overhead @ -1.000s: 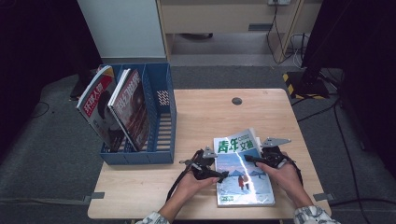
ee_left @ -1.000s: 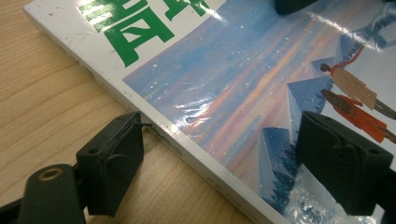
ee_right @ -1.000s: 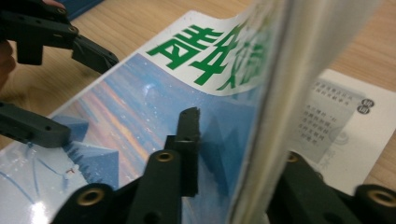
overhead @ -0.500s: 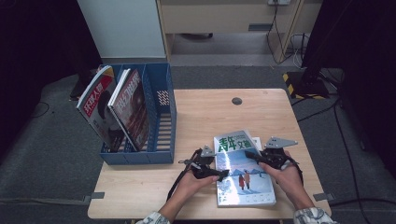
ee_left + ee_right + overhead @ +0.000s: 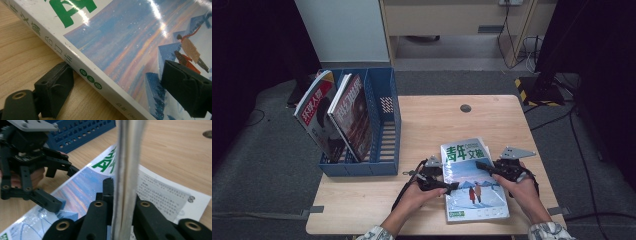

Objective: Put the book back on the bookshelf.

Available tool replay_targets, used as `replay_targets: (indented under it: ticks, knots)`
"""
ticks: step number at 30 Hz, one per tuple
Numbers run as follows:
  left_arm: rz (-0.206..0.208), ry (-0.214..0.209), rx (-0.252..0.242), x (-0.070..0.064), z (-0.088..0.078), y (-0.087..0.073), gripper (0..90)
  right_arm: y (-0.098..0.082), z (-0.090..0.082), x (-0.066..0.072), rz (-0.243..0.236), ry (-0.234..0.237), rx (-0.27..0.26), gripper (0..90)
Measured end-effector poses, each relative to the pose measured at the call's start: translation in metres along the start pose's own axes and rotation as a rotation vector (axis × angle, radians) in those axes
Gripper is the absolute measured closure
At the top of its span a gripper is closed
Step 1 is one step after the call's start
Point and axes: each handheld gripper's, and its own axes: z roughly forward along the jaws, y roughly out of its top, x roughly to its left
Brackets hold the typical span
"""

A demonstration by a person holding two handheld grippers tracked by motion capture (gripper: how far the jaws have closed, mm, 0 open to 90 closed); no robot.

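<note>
The magazine (image 5: pixel 473 181) lies flat near the front edge of the wooden table (image 5: pixel 432 125), to the right of the blue file box (image 5: pixel 384 125). Its cover shows green characters above a blue winter scene with 2 small figures.

The left gripper (image 5: pixel 451 186) sits at the magazine's left edge, the spine side. In the left gripper view its jaws are spread wide and have just been opening: 1 finger (image 5: pixel 53 86) rests on the table beside the spine, the other (image 5: pixel 186 87) sits over the cover near the 2 figures. The magazine (image 5: pixel 130 50) is between them, but neither pad presses on it.

The right gripper (image 5: pixel 484 166) sits at the magazine's right edge. In the right gripper view its jaws are pressed together on a thin raised edge of the magazine (image 5: pixel 126 177), which stands upright between the fingers (image 5: pixel 108 192). A printed page lies on the table below it.

The file box stands left of the magazine, well apart from it, with 2 other magazines (image 5: pixel 337 115) leaning in its left compartments. The compartment nearest the magazine holds nothing.
</note>
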Motion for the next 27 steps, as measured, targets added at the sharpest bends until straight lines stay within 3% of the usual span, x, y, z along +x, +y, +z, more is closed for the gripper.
replay_targets:
  ticks: [3, 8, 10, 13, 14, 18, 20, 24, 27]
  knots:
    - [0.002, 0.012, -0.001, -0.001, 0.001, 0.0, 10.3, -0.005, 0.003, -0.006, 0.016, -0.016, 0.02, 78.6]
    - [0.048, 0.04, 0.003, -0.004, 0.002, -0.001, 12.4, -0.017, 0.017, -0.013, 0.008, -0.114, 0.17, 47.1]
    - [0.044, 0.046, 0.0, -0.005, 0.003, -0.001, 12.4, -0.017, 0.02, -0.015, 0.03, -0.156, 0.196, 33.9]
    - [0.042, 0.05, -0.001, -0.005, 0.003, -0.001, 12.4, -0.019, 0.018, -0.02, 0.021, -0.237, 0.224, 12.7]
    - [0.042, 0.05, -0.001, -0.005, 0.003, -0.001, 12.4, -0.021, 0.017, -0.021, 0.052, -0.266, 0.231, 10.0]
    - [0.04, 0.051, -0.001, -0.005, 0.003, -0.001, 12.9, -0.024, 0.009, -0.028, 0.094, -0.261, 0.241, 10.1]
    - [0.026, 0.051, -0.009, -0.004, 0.002, -0.001, 14.6, -0.026, 0.006, -0.03, 0.138, -0.226, 0.25, 12.4]
    - [-0.036, 0.045, -0.03, 0.001, 0.0, 0.0, 22.7, -0.028, 0.007, -0.032, 0.176, -0.159, 0.246, 18.4]
    - [-0.073, 0.032, -0.026, 0.005, -0.002, 0.002, 30.3, -0.029, 0.007, -0.032, 0.182, -0.157, 0.238, 19.1]
